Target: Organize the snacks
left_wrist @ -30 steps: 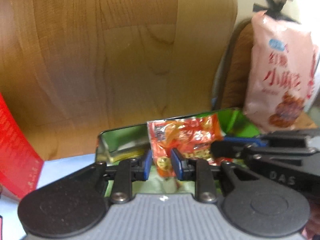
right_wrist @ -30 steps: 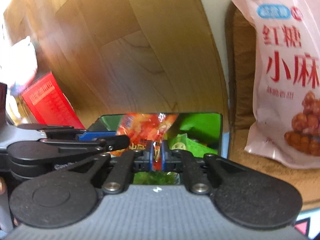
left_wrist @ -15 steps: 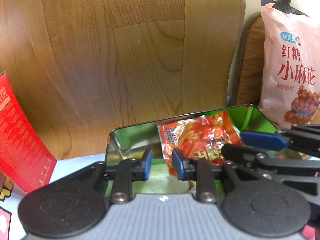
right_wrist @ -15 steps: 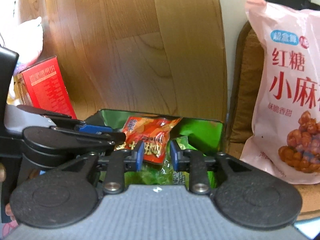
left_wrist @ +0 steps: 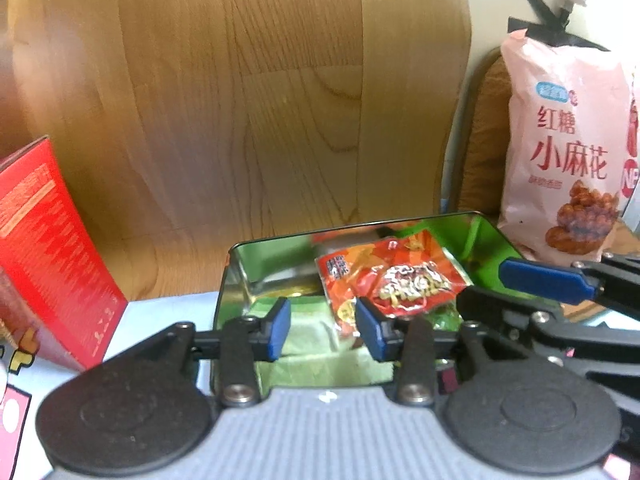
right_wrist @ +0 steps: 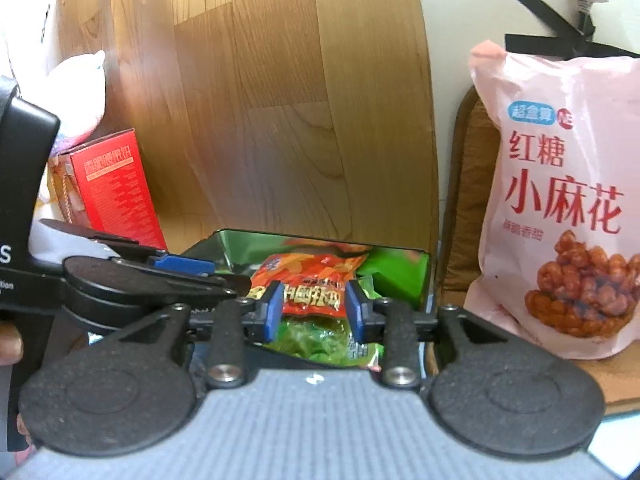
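Note:
A red snack packet lies flat inside an open metal tin, on top of green packets. My left gripper hovers at the tin's near edge. Its jaws are opening with nothing between the pads, and the packet lies just beyond the right pad. My right gripper is over the tin's near side. Its jaws are opening too, and the red packet shows between the pads but lies beyond them, untouched. The right gripper's fingers reach in from the right in the left wrist view.
A wooden panel stands right behind the tin. A red carton stands upright to the left. A big pink snack bag leans on a brown cushion to the right. A hand shows at the left edge.
Both grippers were shut on the red packet over the tin. Both have let go and drawn back, and the packet now lies in the tin.

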Demonstrator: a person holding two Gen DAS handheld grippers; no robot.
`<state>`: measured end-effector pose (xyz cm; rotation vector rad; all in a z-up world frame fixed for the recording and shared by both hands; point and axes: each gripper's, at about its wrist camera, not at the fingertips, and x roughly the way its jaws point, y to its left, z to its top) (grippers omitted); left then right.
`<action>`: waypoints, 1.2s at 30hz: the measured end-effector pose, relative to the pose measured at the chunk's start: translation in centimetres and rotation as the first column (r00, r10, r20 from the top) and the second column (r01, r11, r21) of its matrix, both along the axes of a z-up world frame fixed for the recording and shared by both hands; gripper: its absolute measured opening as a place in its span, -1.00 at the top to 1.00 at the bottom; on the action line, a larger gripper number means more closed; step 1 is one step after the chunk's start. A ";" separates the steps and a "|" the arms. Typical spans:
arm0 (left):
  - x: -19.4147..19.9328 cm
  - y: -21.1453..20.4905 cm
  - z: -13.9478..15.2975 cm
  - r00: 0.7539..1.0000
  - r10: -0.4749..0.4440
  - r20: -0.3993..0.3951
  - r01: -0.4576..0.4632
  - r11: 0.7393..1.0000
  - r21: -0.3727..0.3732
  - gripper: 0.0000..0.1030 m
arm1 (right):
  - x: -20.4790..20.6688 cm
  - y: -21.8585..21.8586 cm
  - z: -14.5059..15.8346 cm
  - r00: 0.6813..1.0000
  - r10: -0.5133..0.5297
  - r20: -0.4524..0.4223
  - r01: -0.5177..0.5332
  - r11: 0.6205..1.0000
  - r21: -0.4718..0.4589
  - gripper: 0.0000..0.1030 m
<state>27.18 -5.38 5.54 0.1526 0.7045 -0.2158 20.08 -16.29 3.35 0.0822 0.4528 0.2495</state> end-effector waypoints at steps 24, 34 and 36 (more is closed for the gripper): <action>-17.4 4.2 0.3 0.979 0.132 0.158 -0.126 0.991 -0.046 -1.00 | -17.3 1.0 -2.0 0.968 -0.215 0.133 0.189 0.964 0.187 -0.88; -24.2 5.8 -0.1 0.963 0.196 0.184 -0.190 0.981 -0.048 -1.00 | -22.8 1.8 -2.0 0.961 -0.245 0.125 0.211 0.948 0.238 -1.00; -25.1 6.2 -0.1 0.963 0.203 0.179 -0.197 0.979 -0.053 -1.00 | -23.7 2.2 -1.9 0.960 -0.251 0.125 0.218 0.949 0.229 -1.00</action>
